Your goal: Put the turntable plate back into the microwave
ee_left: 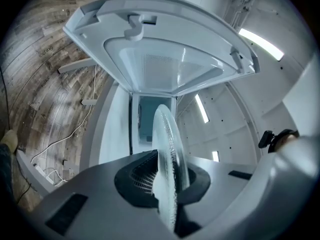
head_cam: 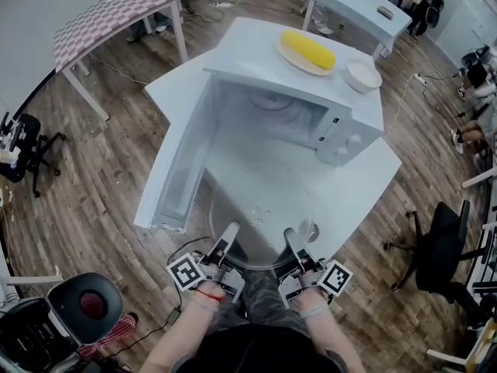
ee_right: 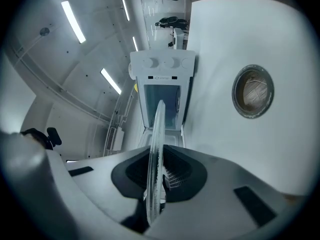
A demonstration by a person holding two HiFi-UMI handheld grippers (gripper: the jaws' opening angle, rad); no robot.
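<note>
The clear glass turntable plate (head_cam: pixel 262 208) is held flat over the white table (head_cam: pixel 365 177), just in front of the white microwave (head_cam: pixel 342 130). The microwave's door (head_cam: pixel 178 162) swings wide open to the left, and its cavity (head_cam: pixel 272 115) faces me. My left gripper (head_cam: pixel 229 233) is shut on the plate's near rim at the left, my right gripper (head_cam: pixel 293 238) at the right. In the left gripper view the plate's edge (ee_left: pixel 167 149) stands between the jaws of that gripper (ee_left: pixel 167 186), below the door (ee_left: pixel 170 49). The right gripper view shows the plate (ee_right: pixel 157 144) clamped in the right gripper (ee_right: pixel 156 184), with the microwave (ee_right: pixel 162 84) ahead.
On top of the microwave lie a plate with a yellow cob (head_cam: pixel 308 49) and a white bowl (head_cam: pixel 363 74). A round cable hole (head_cam: pixel 311 229) sits in the table near my right gripper. Around stand a checkered table (head_cam: pixel 116 14), office chairs (head_cam: pixel 439 247) and a stool (head_cam: pixel 85 305).
</note>
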